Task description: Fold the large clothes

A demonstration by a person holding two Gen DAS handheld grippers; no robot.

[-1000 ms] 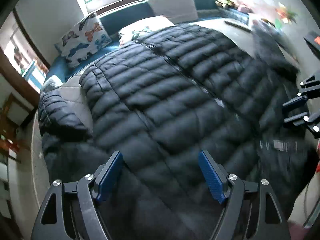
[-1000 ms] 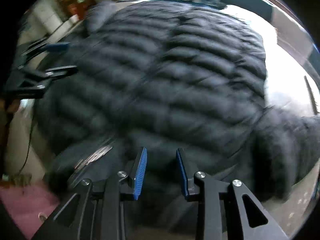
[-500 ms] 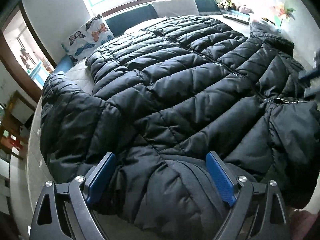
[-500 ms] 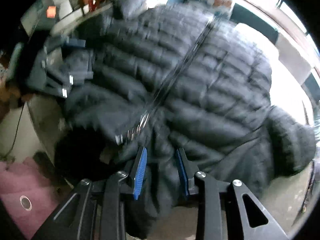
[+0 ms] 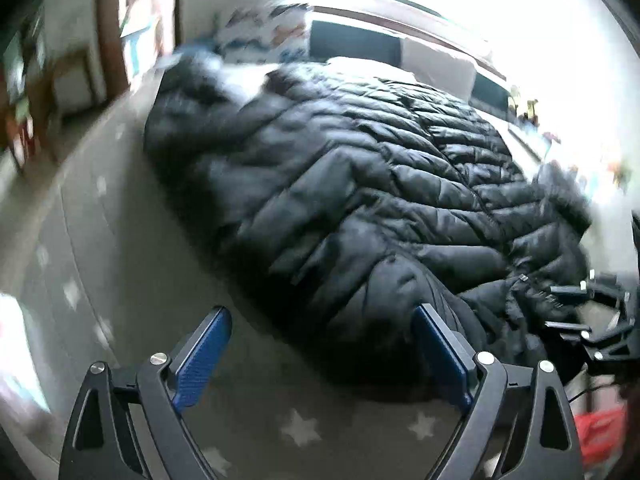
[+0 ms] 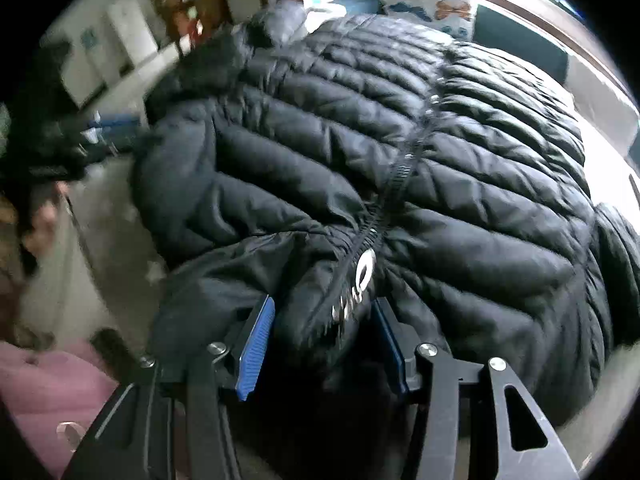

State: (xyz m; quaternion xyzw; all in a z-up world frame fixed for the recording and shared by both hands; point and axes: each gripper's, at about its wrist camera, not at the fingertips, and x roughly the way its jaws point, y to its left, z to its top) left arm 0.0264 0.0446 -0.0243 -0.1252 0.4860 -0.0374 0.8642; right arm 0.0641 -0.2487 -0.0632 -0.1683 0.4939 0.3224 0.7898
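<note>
Right gripper jaws just opening, puffer jacket collar loose between them; left gripper wide, empty. Jacket spread, ready for folding.

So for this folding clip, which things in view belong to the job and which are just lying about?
Part of the job:
- black puffer jacket, spread on the bed
- left gripper, open beside the jacket's edge
- right gripper, jaws just been opening, collar fabric between the fingers

Just lying about:
- butterfly pillow
- white pillow
- star-print sheet
</note>
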